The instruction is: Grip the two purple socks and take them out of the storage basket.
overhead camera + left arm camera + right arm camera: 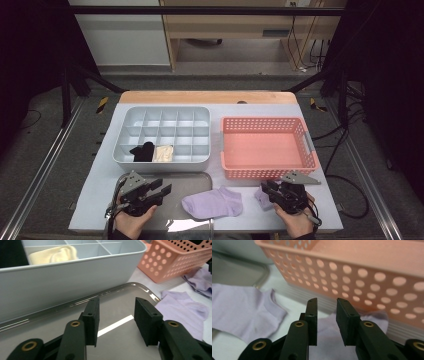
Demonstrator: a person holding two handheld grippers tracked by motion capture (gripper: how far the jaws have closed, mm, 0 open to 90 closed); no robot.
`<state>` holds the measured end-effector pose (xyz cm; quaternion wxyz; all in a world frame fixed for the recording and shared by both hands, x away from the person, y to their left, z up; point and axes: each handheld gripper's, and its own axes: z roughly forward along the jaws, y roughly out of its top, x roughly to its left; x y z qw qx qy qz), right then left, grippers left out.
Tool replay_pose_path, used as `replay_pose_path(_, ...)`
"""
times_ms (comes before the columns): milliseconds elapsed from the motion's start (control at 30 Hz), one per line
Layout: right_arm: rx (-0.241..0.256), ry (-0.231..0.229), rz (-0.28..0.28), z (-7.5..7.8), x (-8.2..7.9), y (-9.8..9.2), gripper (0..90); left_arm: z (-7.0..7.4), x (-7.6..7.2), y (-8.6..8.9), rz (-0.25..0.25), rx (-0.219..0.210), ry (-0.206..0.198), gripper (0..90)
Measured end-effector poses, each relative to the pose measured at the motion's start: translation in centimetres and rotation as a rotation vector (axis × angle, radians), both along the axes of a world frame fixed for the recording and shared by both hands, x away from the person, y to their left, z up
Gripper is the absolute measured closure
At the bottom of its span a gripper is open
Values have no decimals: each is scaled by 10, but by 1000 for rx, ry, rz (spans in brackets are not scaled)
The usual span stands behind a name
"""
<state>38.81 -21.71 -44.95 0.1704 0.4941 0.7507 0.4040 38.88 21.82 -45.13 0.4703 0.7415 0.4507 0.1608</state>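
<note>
Both claws hover low at the bench's near edge, jaws parted and empty. Right claw (325, 322) sits over the smaller lilac sock (329, 337), beside the pink basket (367, 277); it should drop straight and pinch one fold. Left claw (116, 322) waits over the metal tray (50, 325).

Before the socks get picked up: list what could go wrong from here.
1. The right gripper hangs open over the smaller purple sock, close to the pink basket; a jaw might knock its wall.
2. The larger purple sock lies partly on the metal tray; the open left gripper may slip on the smooth tray.
</note>
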Motion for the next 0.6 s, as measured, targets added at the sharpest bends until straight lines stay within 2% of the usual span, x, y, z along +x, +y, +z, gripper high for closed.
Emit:
replay_pose_path(133,-48,-5,-22,-5,4,-3,692,-3,2,3,8,1,15,512)
replay_pose_path(233,-49,-36,-65,-2,4,-12,671,-4,3,3,6,6,13,503)
replay_pose_path(333,-41,-39,-107,-3,6,-23,665,-4,3,3,0,8,17,498)
replay_pose_path(400,-43,-35,-115,-6,8,-27,665,-5,3,3,1,10,20,495)
replay_pose_path(433,-39,-30,-113,-7,9,-27,665,-5,3,3,2,11,21,494)
replay_pose_path(600,-45,-43,-28,-6,7,-14,659,-6,4,3,-2,15,25,490)
